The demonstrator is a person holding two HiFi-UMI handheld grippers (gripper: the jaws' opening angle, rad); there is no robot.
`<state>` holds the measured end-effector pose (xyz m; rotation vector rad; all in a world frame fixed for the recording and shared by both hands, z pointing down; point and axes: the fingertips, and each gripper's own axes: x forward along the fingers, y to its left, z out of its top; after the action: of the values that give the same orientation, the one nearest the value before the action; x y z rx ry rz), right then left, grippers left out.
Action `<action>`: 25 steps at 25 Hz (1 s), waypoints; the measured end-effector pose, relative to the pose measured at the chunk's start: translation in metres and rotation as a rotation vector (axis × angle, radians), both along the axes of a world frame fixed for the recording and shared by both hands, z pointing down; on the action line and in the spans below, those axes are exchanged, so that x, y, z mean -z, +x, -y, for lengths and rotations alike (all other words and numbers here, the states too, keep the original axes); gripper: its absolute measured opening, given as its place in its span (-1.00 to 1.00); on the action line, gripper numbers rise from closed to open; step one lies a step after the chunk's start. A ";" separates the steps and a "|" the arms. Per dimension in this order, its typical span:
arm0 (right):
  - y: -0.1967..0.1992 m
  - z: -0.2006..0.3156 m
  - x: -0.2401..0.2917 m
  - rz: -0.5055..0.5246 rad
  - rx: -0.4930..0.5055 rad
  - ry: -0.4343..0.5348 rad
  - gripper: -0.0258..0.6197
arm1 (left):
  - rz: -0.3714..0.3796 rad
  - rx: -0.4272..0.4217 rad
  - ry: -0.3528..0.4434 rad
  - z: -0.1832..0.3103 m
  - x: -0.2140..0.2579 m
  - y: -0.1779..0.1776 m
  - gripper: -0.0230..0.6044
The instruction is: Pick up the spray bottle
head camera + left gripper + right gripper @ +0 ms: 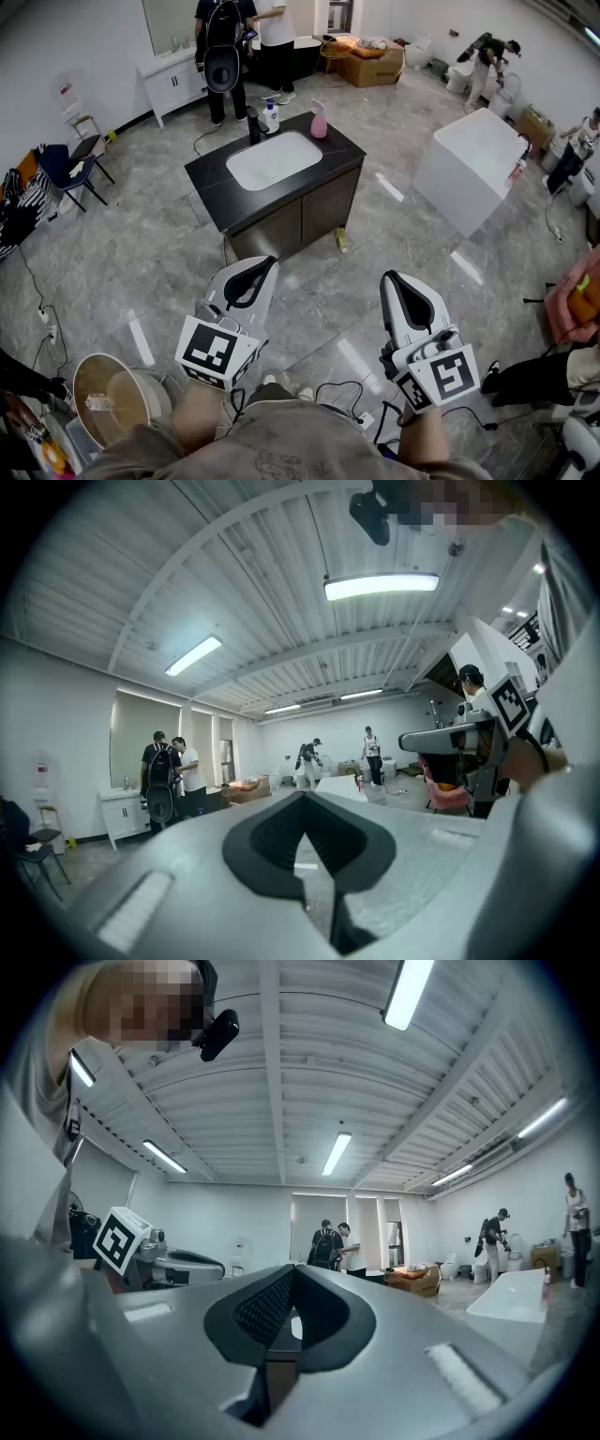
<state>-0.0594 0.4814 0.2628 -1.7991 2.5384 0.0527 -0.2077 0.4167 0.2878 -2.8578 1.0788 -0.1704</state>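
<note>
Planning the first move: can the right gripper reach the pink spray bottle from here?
Probably not yet: the right gripper hangs by the person's body, with open floor short of the counter where the pink spray bottle stands.

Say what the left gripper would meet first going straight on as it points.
Nothing near: the left gripper points across the floor toward the sink cabinet, probably the first thing met, though it may pass above it.
</note>
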 end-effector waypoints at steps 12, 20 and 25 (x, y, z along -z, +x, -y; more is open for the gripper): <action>0.006 -0.003 0.007 0.056 0.001 0.013 -0.83 | 0.008 -0.007 0.009 -0.001 0.003 0.008 -0.93; 0.004 -0.013 0.000 0.051 0.025 -0.003 -0.83 | -0.005 -0.042 -0.004 -0.013 -0.002 0.022 -0.93; 0.012 -0.013 -0.004 0.051 0.015 -0.011 -0.83 | 0.012 -0.039 0.010 -0.010 -0.002 0.025 -0.93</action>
<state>-0.0479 0.4948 0.2665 -1.7621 2.5219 -0.0071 -0.1822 0.4268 0.2901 -2.8623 1.0187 -0.1790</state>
